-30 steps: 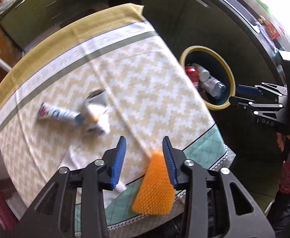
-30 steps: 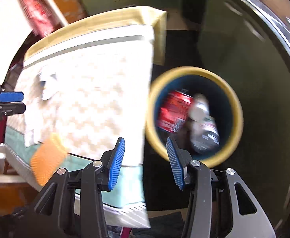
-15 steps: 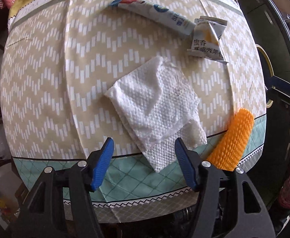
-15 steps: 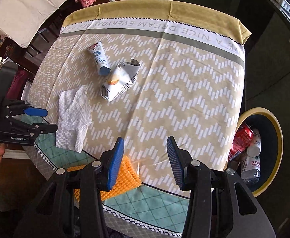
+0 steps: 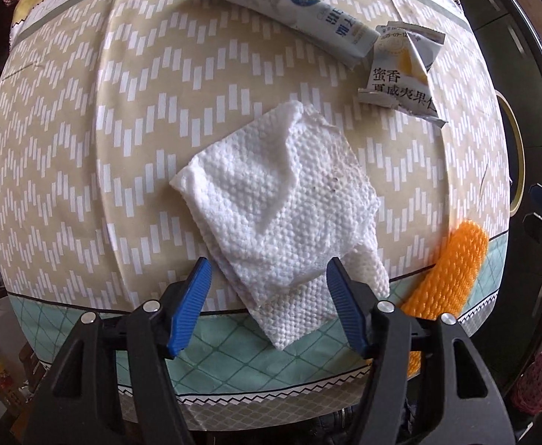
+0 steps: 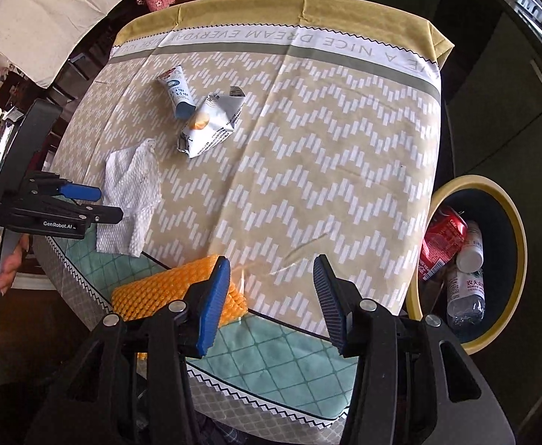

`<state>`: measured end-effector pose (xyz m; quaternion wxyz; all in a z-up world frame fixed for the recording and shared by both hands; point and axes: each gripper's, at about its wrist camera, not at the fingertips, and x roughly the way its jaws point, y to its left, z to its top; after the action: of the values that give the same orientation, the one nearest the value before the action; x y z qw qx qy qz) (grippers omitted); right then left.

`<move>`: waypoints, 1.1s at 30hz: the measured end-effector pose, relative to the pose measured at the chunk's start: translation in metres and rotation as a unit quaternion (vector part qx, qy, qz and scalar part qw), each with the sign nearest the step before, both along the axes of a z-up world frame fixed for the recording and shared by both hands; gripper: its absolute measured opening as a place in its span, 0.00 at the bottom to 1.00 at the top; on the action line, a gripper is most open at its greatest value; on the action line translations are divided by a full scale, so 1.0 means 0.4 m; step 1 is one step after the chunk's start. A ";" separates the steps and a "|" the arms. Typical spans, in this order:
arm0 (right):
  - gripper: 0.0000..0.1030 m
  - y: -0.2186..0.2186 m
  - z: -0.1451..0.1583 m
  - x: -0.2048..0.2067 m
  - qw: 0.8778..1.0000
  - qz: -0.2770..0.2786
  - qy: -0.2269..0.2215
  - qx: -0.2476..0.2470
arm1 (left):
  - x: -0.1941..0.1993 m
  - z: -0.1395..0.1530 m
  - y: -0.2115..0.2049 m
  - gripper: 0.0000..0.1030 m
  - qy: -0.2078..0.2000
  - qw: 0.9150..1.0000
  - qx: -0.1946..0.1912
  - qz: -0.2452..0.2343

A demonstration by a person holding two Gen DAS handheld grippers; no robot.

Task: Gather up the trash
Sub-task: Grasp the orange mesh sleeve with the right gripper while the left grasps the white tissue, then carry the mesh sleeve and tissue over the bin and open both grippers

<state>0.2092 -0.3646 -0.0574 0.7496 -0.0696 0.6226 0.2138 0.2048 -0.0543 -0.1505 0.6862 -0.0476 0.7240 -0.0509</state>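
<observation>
The surface (image 6: pixel 308 155) wears a zigzag cloth; beside it on the floor stands a yellow-rimmed bin (image 6: pixel 508 200) with a red can and bottles inside. A white paper towel (image 5: pixel 282 204) lies near the front edge, its lower end between the parted pads of the left gripper (image 5: pixel 267 307), which has just been opening. An orange foam net (image 6: pixel 167 289) lies beside the right gripper (image 6: pixel 271 296), also spreading, empty. Farther back, a tube (image 5: pixel 300 18) touches a torn wrapper (image 5: pixel 404 74).

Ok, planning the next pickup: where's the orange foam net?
The orange foam net lies on the table's near edge, beside the right gripper's left finger, right of the white paper towel.
</observation>
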 end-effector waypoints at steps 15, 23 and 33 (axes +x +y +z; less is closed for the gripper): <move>0.49 0.004 -0.046 -0.037 0.998 0.020 0.048 0.036 | 0.018 0.067 -0.060 0.06 -0.041 0.999 -0.028 -0.021; 0.49 0.037 -0.097 -0.028 0.993 0.033 0.092 0.063 | 0.006 0.176 -0.043 0.06 -0.089 0.995 -0.028 -0.031; 0.12 0.070 -0.132 -0.021 0.991 0.033 0.109 0.077 | -0.023 0.243 -0.021 0.06 -0.110 0.993 -0.035 -0.041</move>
<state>0.2009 -0.3366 -0.1101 0.6731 -0.0080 0.6794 0.2920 0.1956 -0.0628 -0.0532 0.7568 -0.0360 0.6435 -0.1087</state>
